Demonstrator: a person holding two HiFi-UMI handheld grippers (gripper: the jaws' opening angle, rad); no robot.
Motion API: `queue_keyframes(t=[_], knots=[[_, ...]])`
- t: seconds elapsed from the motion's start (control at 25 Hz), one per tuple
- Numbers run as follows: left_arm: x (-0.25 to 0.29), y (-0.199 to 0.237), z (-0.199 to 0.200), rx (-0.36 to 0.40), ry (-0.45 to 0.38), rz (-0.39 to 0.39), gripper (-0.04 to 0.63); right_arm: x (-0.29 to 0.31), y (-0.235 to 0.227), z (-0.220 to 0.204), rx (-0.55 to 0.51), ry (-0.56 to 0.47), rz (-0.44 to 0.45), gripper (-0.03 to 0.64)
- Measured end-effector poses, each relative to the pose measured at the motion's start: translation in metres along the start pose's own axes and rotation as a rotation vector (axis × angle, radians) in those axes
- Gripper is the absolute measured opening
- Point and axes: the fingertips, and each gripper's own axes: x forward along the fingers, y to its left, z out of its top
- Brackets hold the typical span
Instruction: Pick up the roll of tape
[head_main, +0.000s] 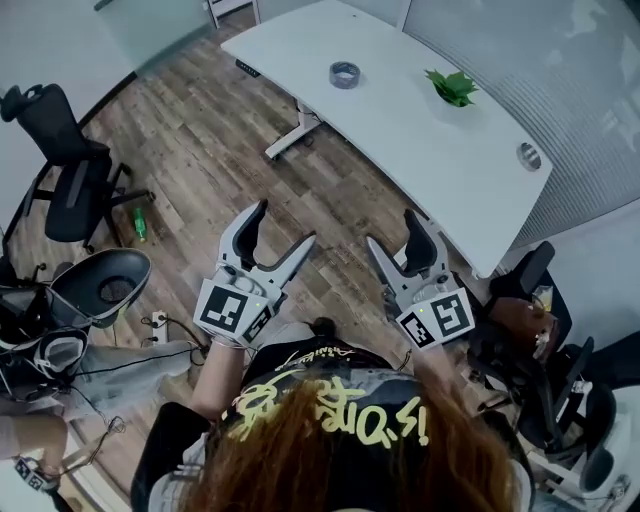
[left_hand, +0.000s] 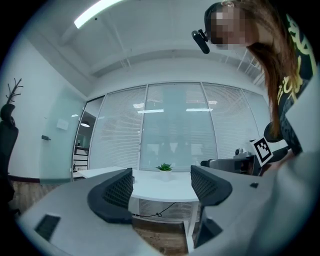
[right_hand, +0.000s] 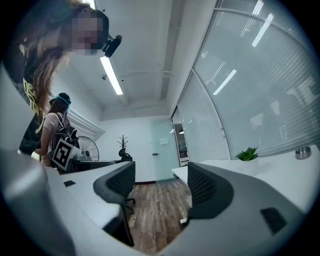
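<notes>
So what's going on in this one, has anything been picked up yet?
A person stands on the wood floor with a tool in each hand, short of the white desk. The left tool and right tool are both open and empty, held over the floor. The roll of tape lies untouched on the desk, apart from a small potted plant. Nothing has been grasped yet.

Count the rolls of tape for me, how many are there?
1. The roll of tape lies on the white table, left of the green plant. Others could be hidden off the table.
</notes>
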Motion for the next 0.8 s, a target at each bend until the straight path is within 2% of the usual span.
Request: queue_keyframes(t=[0.44,0.64,0.8], knots=[[0.023,-0.005,0.003,0.016,0.011,-0.035,0.354,0.003,-0.017,0.005,0.003,-0.005,0.003,0.308],[0.03,-0.003,0.006,0.029,0.009,-0.026,0.351,0.009,-0.022,0.004,0.006,-0.012,0.016,0.308],[0.03,0.006,-0.005,0.011,0.029,-0.013,0.351,0.019,-0.021,-0.002,0.018,0.002,0.026,0.308]])
